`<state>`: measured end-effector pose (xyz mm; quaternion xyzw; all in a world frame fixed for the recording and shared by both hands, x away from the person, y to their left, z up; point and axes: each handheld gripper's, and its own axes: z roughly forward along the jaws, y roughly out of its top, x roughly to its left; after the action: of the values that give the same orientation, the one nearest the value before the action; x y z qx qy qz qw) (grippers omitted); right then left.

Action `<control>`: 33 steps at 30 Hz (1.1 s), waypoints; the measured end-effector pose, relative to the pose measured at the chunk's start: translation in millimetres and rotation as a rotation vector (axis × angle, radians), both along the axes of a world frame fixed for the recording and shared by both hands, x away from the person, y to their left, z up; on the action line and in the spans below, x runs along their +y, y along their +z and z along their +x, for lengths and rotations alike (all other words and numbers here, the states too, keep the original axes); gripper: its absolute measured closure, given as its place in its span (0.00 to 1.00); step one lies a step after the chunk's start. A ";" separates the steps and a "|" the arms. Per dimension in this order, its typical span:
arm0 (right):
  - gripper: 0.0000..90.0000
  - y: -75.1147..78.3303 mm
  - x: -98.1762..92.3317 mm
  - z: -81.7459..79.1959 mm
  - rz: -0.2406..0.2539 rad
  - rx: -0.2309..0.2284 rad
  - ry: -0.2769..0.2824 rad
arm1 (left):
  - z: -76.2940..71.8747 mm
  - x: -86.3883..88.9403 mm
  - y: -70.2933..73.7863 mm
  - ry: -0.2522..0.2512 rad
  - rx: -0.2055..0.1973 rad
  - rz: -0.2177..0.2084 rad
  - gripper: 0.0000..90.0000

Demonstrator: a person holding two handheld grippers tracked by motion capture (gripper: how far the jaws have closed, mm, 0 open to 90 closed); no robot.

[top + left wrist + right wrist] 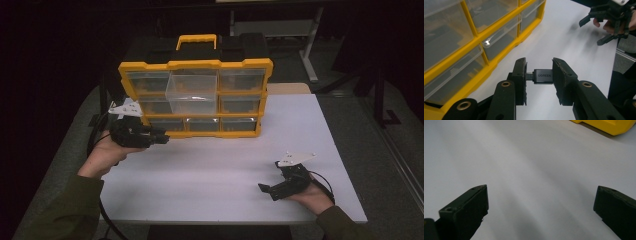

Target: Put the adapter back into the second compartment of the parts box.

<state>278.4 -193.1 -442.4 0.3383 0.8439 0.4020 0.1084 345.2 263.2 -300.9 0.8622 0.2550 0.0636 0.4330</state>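
A yellow-framed organizer (195, 97) with clear plastic drawers stands upright at the back of the white table (225, 175); one middle drawer (192, 92) sticks out. My left gripper (161, 138) hovers by the organizer's lower left corner, shut on a small grey UGREEN adapter (543, 76) held crosswise between its pads. In the left gripper view the organizer's drawers (461, 42) run along the left side. My right gripper (266, 189) rests near the table's front right, jaws wide open with nothing between them; bare table lies under it (541, 202).
The organizer's yellow carry handle (196, 40) rises behind it, with a dark case beyond. A yellow corner of the organizer (609, 126) lies ahead of the right gripper. Cables trail from both grippers off the table's sides.
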 end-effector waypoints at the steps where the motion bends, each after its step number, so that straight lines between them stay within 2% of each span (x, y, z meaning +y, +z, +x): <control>1: 0.00 0.0 0.0 0.0 0.000 0.000 0.000 | 0.4 1.1 4.8 -0.003 0.001 -0.004 0.72; 10: 0.00 0.0 0.2 0.1 0.003 0.000 -0.003 | 3.9 6.3 20.5 -0.006 0.015 -0.028 0.72; 28: 0.00 0.1 0.4 0.2 0.003 0.002 -0.005 | 15.1 9.1 50.4 -0.014 0.030 -0.043 0.72; 31: 0.00 0.1 0.1 0.4 0.001 0.000 -0.003 | 17.2 9.1 58.4 -0.016 0.026 -0.041 0.72; 33: 0.00 0.2 0.1 0.4 0.002 0.001 -0.004 | 20.3 10.8 68.6 -0.019 0.024 -0.046 0.72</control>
<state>278.8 -192.9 -442.2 0.3402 0.8429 0.4023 0.1087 365.5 274.0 -232.2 0.8552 0.2532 0.0434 0.4501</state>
